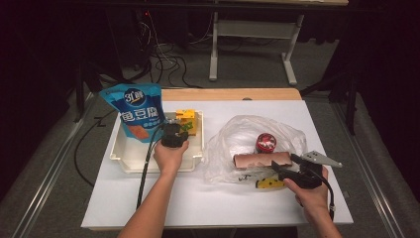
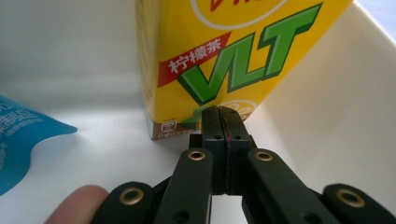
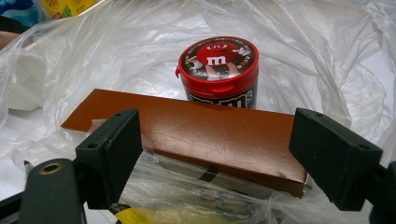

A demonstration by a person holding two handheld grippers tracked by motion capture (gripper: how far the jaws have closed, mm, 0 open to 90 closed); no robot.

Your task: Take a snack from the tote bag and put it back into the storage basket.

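Note:
In the high view my left gripper (image 1: 179, 130) is inside the white tray (image 1: 129, 161), pointing at a yellow lemon-tea carton (image 1: 187, 121). The left gripper view has its jaws (image 2: 222, 114) pressed together with nothing between them, tips just short of the carton (image 2: 224, 51). My right gripper (image 1: 288, 165) stands open at the mouth of a clear plastic bag (image 1: 237, 131). Its jaws (image 3: 217, 140) flank a brown box (image 3: 210, 135) without touching it. A red-lidded M&M's tub (image 3: 218, 70) stands upright behind the box.
A blue snack pouch (image 1: 132, 111) leans at the tray's far left corner, and its edge (image 2: 18, 140) lies left of my left jaws. A yellow packet (image 1: 267, 183) lies under the bag's near edge. The white table sheet (image 1: 223, 203) lies in front.

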